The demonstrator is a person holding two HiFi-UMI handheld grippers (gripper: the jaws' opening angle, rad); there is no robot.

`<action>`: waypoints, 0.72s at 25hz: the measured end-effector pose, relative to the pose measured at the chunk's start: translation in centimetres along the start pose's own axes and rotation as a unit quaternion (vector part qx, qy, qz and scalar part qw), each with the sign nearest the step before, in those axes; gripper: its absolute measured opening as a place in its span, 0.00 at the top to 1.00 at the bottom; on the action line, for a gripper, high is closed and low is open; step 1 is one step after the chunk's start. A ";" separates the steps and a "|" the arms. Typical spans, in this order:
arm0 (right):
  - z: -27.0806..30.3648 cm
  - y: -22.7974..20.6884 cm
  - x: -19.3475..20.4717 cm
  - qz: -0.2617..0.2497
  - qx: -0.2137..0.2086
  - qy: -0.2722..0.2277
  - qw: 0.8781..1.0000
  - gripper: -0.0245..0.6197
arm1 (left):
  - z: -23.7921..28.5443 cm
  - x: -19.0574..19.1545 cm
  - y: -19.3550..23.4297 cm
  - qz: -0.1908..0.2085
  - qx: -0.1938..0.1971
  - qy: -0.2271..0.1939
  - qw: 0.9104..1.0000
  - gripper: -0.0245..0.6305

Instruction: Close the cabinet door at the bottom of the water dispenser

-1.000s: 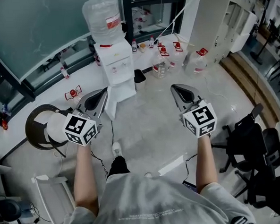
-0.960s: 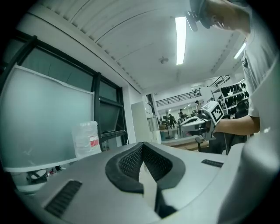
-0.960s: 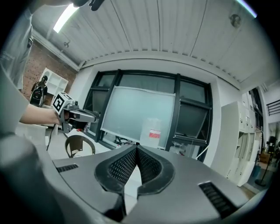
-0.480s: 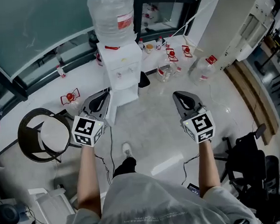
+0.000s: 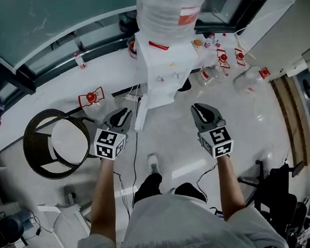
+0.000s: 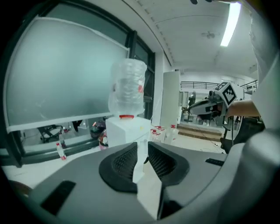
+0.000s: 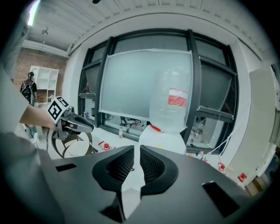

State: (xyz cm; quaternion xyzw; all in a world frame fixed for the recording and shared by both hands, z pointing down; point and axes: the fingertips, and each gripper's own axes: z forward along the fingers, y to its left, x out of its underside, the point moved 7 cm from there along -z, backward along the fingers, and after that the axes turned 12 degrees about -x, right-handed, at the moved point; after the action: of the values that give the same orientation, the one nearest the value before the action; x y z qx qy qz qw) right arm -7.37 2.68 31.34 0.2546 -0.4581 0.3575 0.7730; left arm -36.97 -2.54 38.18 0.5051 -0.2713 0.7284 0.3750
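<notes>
Ahead at 12 o'clock stands one white water dispenser (image 5: 164,68). Its white cabinet door (image 5: 140,115) hangs ajar, just beside the left gripper (image 5: 124,114). The right gripper (image 5: 202,110) is well apart. Both pairs of fingers have just been opening and stand narrow and empty. One dark round hoop stand (image 5: 35,154) sits at 9 o'clock, and at least four red-capped plastic bottles (image 5: 207,74) at 1 o'clock.

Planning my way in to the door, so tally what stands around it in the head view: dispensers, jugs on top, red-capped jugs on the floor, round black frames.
Dispenser: 1
Jug on top: 1
Red-capped floor jugs: 4
Round black frame: 1
Total: 7
</notes>
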 end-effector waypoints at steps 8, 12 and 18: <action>10.9 1.7 8.3 0.040 -0.056 0.100 0.993 0.77 | 5.3 14.0 3.9 -0.038 0.017 0.136 0.990 0.73; 14.1 1.6 12.4 0.054 -0.062 0.130 0.988 0.75 | 7.2 20.0 4.3 -0.061 0.025 0.174 0.983 0.70; 20.2 1.7 20.7 0.066 -0.070 0.150 0.984 0.71 | 10.9 29.2 4.3 -0.083 0.040 0.210 0.973 0.67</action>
State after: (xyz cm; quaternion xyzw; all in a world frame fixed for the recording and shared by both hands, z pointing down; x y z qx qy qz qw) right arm -12.64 -4.27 58.96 0.1124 -0.3772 0.4091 0.8233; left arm -40.80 -5.48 69.25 0.3764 -0.1149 0.7947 0.4621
